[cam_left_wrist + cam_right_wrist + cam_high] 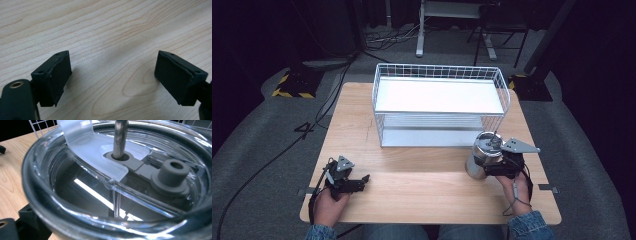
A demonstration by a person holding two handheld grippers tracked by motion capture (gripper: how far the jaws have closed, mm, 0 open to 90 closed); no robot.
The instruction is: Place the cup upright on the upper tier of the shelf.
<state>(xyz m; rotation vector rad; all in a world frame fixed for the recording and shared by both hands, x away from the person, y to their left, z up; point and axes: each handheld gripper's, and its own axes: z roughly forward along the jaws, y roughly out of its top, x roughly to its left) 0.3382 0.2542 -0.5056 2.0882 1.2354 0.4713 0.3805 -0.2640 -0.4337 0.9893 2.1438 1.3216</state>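
Your left hand-held gripper (362,179) sits low over the near left part of the wooden bench (422,165), held in your left hand (331,200). Its jaws point toward the right of the scene and stand spread wide. In the left gripper view you see bare wood grain between the two black pads (58,75), and nothing lies in the gap.

Your right hand-held gripper (497,167) is at the near right of the bench, held in your right hand (517,187), with its grey three-cornered plate (518,145) on top. It is right up against a steel tumbler (482,156) that stands upright on the bench. The tumbler stands just in front of the near right corner of the white wire basket (439,102). From the high view the gripper seems to close around the tumbler's right side near the rim, but the jaws are hidden behind the cup, so you cannot tell whether they pinch it or only rest beside it.

In the right gripper view the tumbler's clear lid (120,177) sits very close to the camera. A metal straw (120,137) passes down through a grey seal in the lid, a frosted sliding tab (87,147) lies across it, and a small grey plug (173,173) stands to the right of the straw. A bit of one black jaw shows at the lower left, under the rim.

The basket stands at the far middle of the bench, well apart from your left hand-held gripper, and has a white shelf (437,95) inside
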